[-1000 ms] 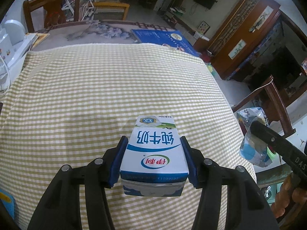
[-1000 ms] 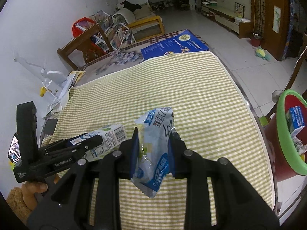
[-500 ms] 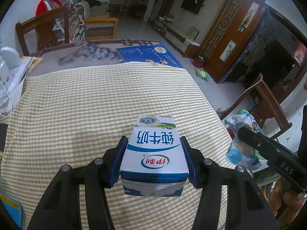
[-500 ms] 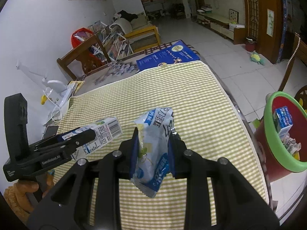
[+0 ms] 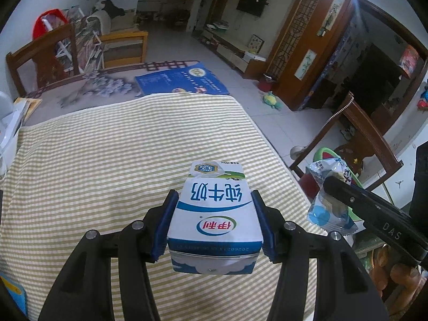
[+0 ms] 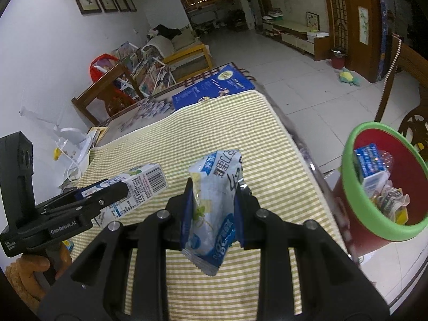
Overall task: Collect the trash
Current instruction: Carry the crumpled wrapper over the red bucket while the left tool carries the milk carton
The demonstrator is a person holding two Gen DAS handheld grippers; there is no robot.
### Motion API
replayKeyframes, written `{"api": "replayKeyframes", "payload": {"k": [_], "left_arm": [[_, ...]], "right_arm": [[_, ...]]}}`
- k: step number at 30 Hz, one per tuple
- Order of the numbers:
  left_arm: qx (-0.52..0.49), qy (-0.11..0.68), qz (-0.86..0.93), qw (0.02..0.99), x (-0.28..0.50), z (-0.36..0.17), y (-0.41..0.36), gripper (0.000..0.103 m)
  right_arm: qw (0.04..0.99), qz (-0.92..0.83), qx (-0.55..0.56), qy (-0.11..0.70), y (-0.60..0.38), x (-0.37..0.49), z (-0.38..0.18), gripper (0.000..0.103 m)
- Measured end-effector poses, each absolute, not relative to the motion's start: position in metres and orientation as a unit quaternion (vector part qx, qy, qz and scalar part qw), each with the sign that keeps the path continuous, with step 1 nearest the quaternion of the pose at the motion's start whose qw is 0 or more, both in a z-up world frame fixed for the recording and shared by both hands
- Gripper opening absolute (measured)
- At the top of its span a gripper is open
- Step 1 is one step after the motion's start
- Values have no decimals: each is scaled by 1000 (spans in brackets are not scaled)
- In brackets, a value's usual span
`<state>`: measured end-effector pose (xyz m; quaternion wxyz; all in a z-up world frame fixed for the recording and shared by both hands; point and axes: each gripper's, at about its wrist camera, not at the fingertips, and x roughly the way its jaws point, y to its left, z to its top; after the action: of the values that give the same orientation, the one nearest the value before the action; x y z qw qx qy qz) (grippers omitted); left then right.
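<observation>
My left gripper [image 5: 214,200] is shut on a blue and white milk carton [image 5: 214,208] and holds it above the checked tablecloth [image 5: 107,165]. The carton also shows in the right wrist view [image 6: 136,190]. My right gripper [image 6: 214,195] is shut on a crumpled blue and white snack wrapper [image 6: 214,203], raised near the table's right edge. The wrapper shows in the left wrist view [image 5: 329,195] too. A red bin with a green rim [image 6: 353,200] stands right of the table, holding a blue carton [image 6: 370,163] and crumpled trash.
A blue booklet [image 5: 179,80] lies at the table's far end. Wooden chairs stand behind the table [image 5: 40,61] and at its right [image 5: 366,139]. A white appliance [image 6: 69,139] sits at the table's left edge. The tiled floor holds a green toy [image 6: 347,76].
Both grippers have risen and shifted right with their loads. The bin has come fuller into the right wrist view, closer to the wrapper.
</observation>
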<state>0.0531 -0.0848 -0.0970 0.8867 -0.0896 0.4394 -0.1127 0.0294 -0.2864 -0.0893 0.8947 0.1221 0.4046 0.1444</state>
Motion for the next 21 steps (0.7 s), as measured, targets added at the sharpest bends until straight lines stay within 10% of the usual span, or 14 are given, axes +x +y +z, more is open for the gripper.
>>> {"api": "replayKeyframes", "payload": {"k": [21], "left_arm": [[-29,440,-222,870,100,-93,-286,52]], "right_arm": [[905,20,178,386,-490,25,-97,26]]}}
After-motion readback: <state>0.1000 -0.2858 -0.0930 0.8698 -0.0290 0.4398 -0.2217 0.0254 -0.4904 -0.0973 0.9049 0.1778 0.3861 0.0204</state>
